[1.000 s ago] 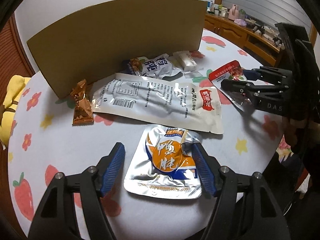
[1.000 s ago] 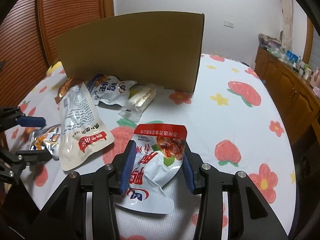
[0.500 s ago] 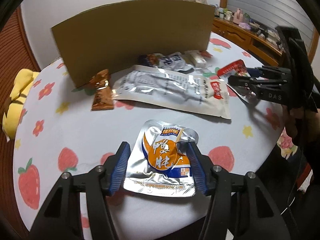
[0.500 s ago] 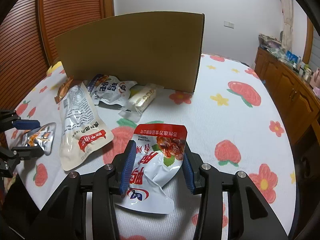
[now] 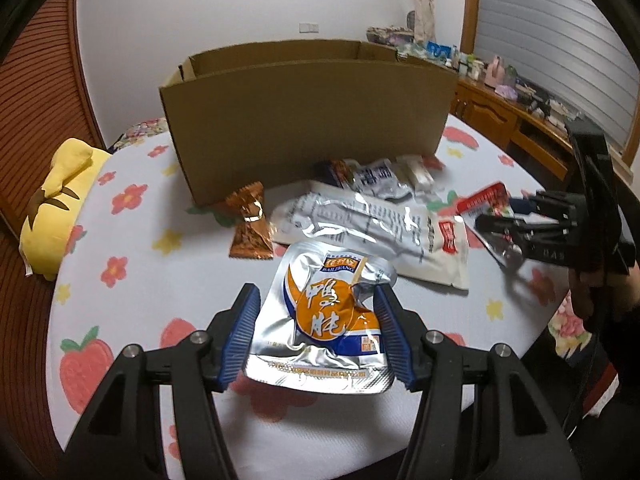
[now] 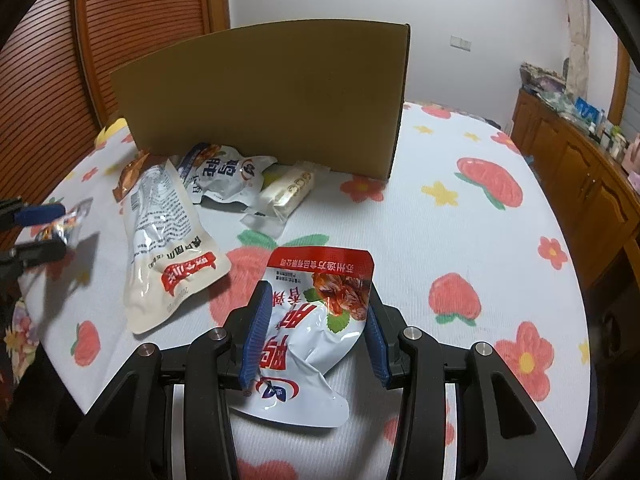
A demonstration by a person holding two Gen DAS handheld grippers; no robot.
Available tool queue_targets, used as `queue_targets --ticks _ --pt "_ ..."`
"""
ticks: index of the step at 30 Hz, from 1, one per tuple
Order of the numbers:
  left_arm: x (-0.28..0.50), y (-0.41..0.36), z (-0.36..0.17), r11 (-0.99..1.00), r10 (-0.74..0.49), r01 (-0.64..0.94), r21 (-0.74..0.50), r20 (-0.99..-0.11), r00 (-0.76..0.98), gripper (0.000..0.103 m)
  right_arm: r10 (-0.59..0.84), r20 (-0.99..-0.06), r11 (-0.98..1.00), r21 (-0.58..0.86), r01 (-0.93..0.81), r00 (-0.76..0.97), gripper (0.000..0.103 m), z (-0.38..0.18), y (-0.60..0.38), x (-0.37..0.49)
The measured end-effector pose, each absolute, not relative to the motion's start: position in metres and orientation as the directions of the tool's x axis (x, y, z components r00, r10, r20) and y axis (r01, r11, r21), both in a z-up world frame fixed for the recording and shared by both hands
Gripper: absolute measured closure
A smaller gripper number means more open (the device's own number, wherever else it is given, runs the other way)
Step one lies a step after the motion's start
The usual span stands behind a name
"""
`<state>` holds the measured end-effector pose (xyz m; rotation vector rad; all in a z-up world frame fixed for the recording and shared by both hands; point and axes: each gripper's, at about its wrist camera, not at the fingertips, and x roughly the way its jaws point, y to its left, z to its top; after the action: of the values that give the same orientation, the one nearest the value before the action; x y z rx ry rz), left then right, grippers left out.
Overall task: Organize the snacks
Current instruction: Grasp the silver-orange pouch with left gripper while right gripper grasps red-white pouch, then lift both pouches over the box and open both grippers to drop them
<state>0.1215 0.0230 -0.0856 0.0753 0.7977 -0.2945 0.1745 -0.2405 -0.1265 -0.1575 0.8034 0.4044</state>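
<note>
A silver foil snack pouch with an orange panel is gripped between the blue ribbed pads of the left hand-held gripper and is held clear of the worktop, which is covered by a white cloth printed with strawberries and flowers. Just beyond this gripper's tips, a long cream and silver snack bag is seen lying flat, with a small brown foil-wrapped sweet beside it on the left. Further ahead, a white pouch with dark blue lettering and a pale wrapped bar are laid against the near wall of an open brown cardboard box.

To the right, a white pouch with a red top band is clamped between the pads of the right hand-held gripper, the pouch crumpled and bent in the grip, its lower end on the cloth. A yellow soft toy is seen at the worktop's far left edge.
</note>
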Motion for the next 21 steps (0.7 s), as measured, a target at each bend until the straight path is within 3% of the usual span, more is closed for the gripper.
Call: queue_targets --ticks 9,14,21 --pt "0.126 0.019 -0.075 0.957 -0.232 0.287 -0.038 -0.695 0.681 0.045 0.317 -0.714 0.91 0.044 -0.412 0.624 0.078 -0.116 -0.243 0.169" --pt "0.127 0.015 -0.07 0.955 -0.237 0.293 -0.036 -0.687 0.687 0.045 0.358 -0.688 0.904 0.085 -0.42 0.631 0.096 -0.103 -0.244 0.167" --pt "0.127 0.015 -0.059 0.956 -0.242 0.291 -0.038 -0.666 0.706 0.045 0.368 -0.666 0.899 0.075 -0.432 0.649 0.101 -0.089 -0.234 0.164"
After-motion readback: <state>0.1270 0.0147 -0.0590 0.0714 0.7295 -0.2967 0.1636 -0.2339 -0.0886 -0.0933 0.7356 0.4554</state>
